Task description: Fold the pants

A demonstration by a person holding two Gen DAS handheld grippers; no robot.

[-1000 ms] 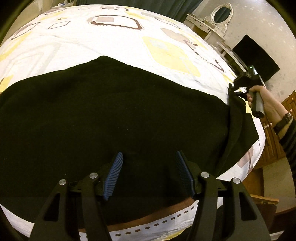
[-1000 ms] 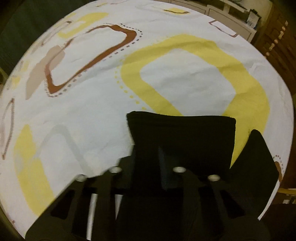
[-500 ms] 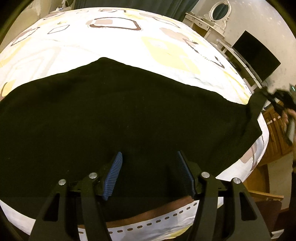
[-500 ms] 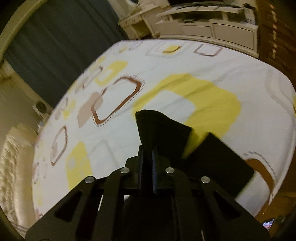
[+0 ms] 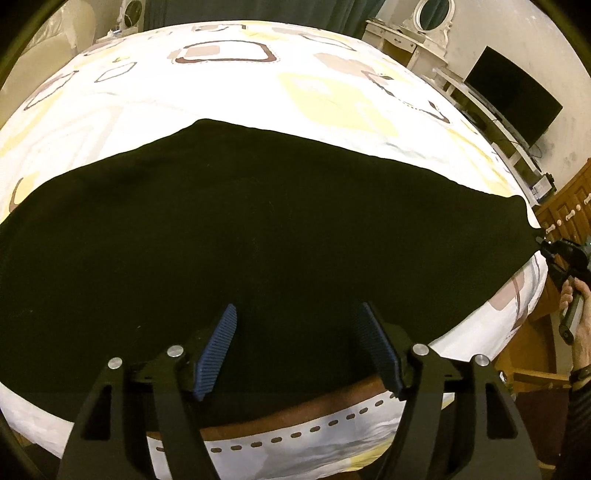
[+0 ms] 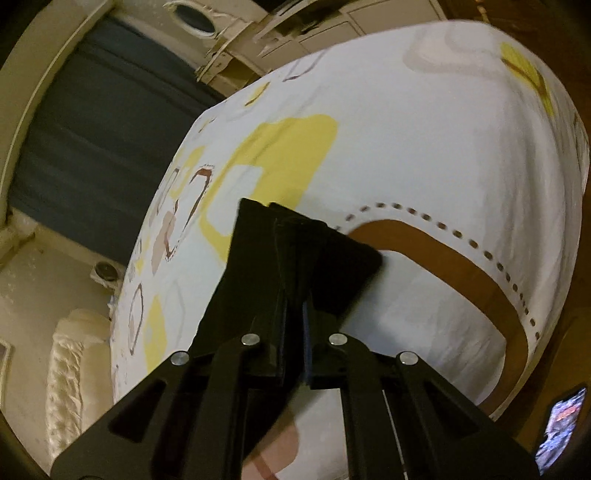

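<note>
Black pants (image 5: 258, 221) lie spread wide across the patterned bed sheet (image 5: 221, 92). My left gripper (image 5: 297, 306) hangs over their near edge. Its jaws are opening, and the blue pads (image 5: 218, 347) stand apart over flat cloth without pinching it. At the far right, a hand (image 5: 576, 306) holds my right gripper (image 5: 546, 251), which is shut on the pants' end and pulls it taut past the bed's right side. In the right wrist view, the right gripper (image 6: 293, 295) clamps bunched black pants fabric (image 6: 255, 258) above the sheet (image 6: 424, 147).
A dark TV (image 5: 513, 99) and a white dresser with an oval mirror (image 5: 432, 14) stand beyond the bed at the right. A wooden cabinet (image 5: 569, 214) is close to the bed's right edge. Dark curtains (image 6: 92, 129) and a white cushioned seat (image 6: 74, 350) lie on the far side.
The right gripper has swung rightward and rolled with the pants' end, drawing the folded-over leg out flat and taut. The left jaws have spread wider and the left gripper has stayed in place.
</note>
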